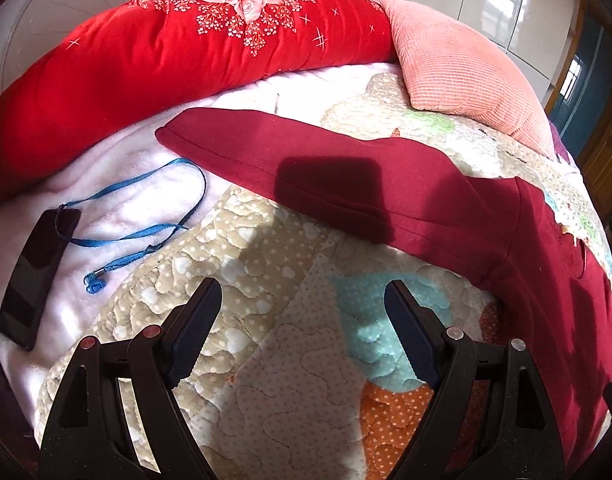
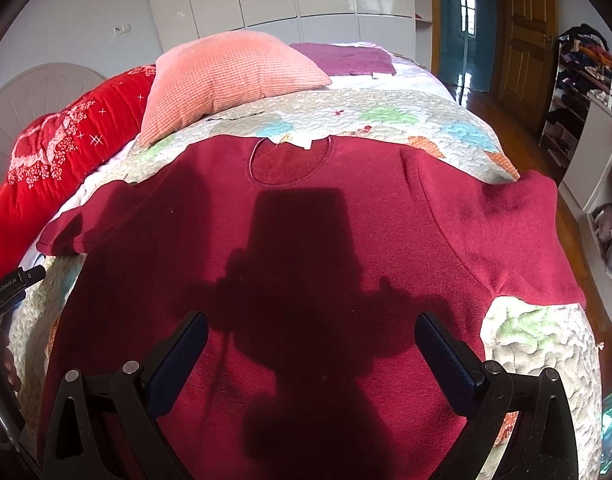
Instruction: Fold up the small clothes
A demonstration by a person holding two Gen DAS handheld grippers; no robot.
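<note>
Two grippers, both spread wide, holding nothing. Right gripper [image 2: 310,354] hovers over the shirt [image 2: 306,248] body, pointing at the collar. Left gripper [image 1: 302,314] hovers over bare quilt [image 1: 265,288] beside the left sleeve. Shirt lies flat across the bed; phone [image 1: 37,276] at its left edge.

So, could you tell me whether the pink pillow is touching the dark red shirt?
Apart. The right wrist view shows a strip of patterned quilt between the pink pillow and the dark red shirt collar.
</note>
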